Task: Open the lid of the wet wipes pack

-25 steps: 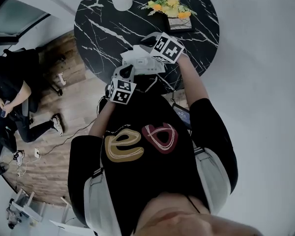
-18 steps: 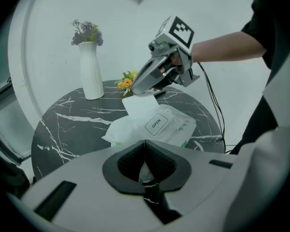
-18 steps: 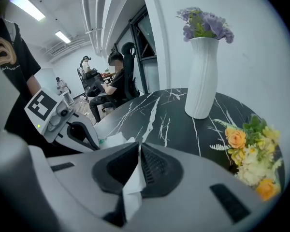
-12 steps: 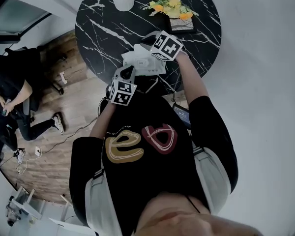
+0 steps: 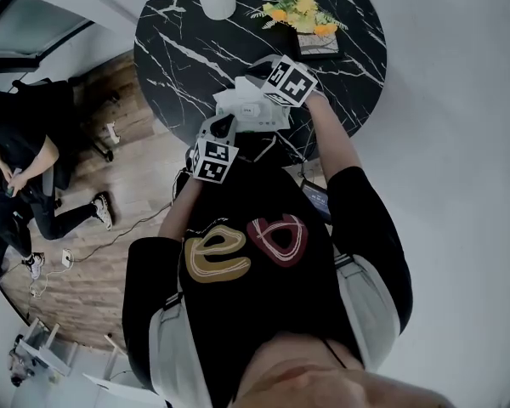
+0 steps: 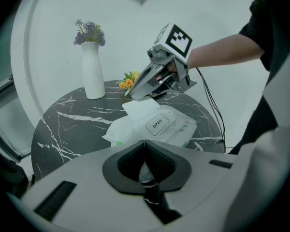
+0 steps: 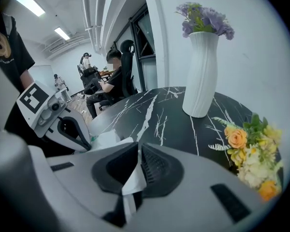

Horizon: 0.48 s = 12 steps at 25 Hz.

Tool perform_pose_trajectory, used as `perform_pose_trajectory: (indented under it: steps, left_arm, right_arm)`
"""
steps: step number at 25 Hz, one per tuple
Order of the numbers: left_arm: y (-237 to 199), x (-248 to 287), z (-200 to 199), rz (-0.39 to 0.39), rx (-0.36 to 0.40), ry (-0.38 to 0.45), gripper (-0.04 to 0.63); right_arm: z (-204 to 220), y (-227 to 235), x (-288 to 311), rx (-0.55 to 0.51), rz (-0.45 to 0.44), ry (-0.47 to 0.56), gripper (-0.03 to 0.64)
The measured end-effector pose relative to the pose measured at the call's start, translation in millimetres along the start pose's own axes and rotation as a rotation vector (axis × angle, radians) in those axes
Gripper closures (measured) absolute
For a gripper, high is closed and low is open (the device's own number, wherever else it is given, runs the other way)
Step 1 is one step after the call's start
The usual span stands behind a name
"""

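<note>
We hold the wet wipes pack (image 6: pixel 157 129) at the near edge of the black marble table (image 5: pixel 187 49) — the left gripper (image 6: pixel 144 151) is clamped on its near end, while the right gripper (image 7: pixel 137 161), at its far side, pinches the raised lid flap (image 6: pixel 140 108) between narrow jaws that have just been easing apart.

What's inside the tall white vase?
Purple flowers poke out of the white vase. Their stems, and any water, are hidden by its wall.
</note>
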State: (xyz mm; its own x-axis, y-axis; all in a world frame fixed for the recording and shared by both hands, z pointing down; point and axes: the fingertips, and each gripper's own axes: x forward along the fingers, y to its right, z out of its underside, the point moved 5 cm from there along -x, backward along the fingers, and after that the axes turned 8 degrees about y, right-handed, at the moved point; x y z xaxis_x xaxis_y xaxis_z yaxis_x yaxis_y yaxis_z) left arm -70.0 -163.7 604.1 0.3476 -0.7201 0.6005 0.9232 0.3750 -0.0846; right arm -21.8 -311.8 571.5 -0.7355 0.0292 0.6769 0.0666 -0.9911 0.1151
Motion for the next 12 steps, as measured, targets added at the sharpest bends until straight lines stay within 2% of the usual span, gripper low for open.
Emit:
perform_pose_trajectory:
  steps: [6,9,12]
  left_arm:
    - [-0.9,-0.4,-0.8,-0.001,-0.007,0.015,0.577]
    - [-0.5,-0.8,0.1,0.002,-0.012,0.018,0.577]
    - [-0.7,-3.0,-2.9,0.002,-0.013,0.039,0.577]
  right_arm:
    - [-3.1,3.6,-9.0,-0.008,0.084,0.055,0.58]
    - [-7.0,-0.3,-18.2,-0.025,0.116,0.086,0.545]
    - [-13.3,-4.5,-32.5,0.013,0.151,0.155,0.515]
